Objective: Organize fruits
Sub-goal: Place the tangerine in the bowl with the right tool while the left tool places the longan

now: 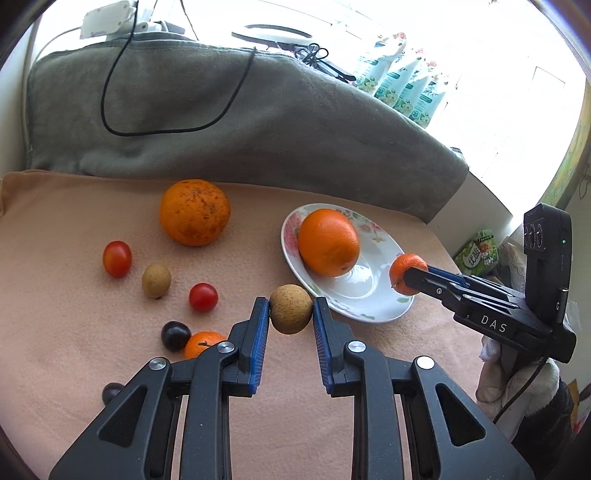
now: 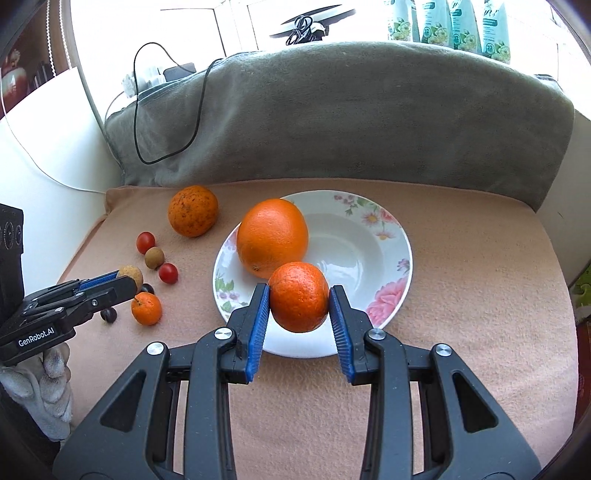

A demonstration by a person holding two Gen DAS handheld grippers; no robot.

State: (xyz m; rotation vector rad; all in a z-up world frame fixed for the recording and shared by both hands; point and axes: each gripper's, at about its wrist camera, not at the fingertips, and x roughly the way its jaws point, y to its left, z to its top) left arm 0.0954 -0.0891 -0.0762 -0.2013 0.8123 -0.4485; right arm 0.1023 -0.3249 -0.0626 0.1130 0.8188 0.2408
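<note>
My left gripper [image 1: 291,312] is shut on a round brown longan [image 1: 290,309], held just left of the flowered white plate [image 1: 369,295]. My right gripper [image 2: 299,297] is shut on a small mandarin [image 2: 298,297] above the plate's [image 2: 373,229] near rim. A big orange [image 2: 272,237] lies in the plate. On the peach cloth to the left lie a speckled orange [image 1: 194,212], two cherry tomatoes [image 1: 117,258] [image 1: 203,296], another longan [image 1: 156,280], dark grapes [image 1: 175,335] and a second small mandarin [image 1: 203,343].
A grey folded blanket [image 1: 221,122] with a black cable [image 1: 110,96] borders the cloth at the back. Green bottles [image 2: 450,26] stand on the sill behind. A gloved hand [image 2: 40,384] holds the left gripper. The cloth's right part [image 2: 480,295] is bare.
</note>
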